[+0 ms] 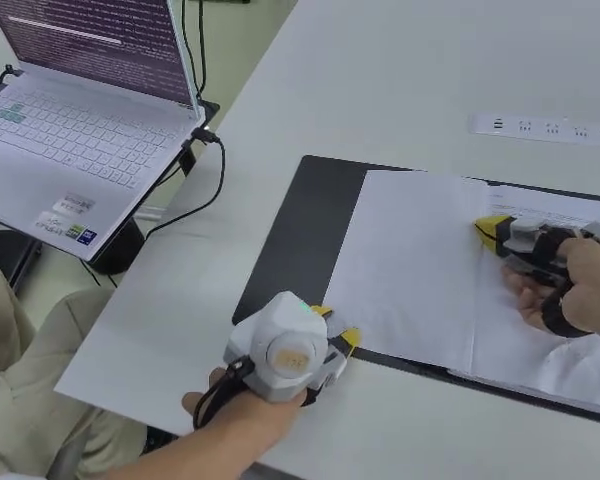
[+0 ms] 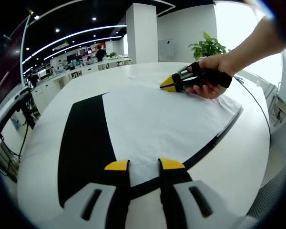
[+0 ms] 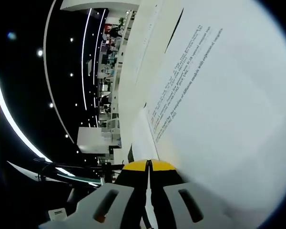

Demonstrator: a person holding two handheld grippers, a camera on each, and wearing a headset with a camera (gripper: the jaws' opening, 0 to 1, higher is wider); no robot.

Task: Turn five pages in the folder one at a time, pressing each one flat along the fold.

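The flat black folder lay spread out on the white bench, its edge just ahead of the left tongs, which were a little apart and held nothing. The right tongs were pinched together, tips down on the thin white paper page by the fold. If they pushed too hard or slid crooked, the page could wrinkle or rip, and the loose folder could slip.
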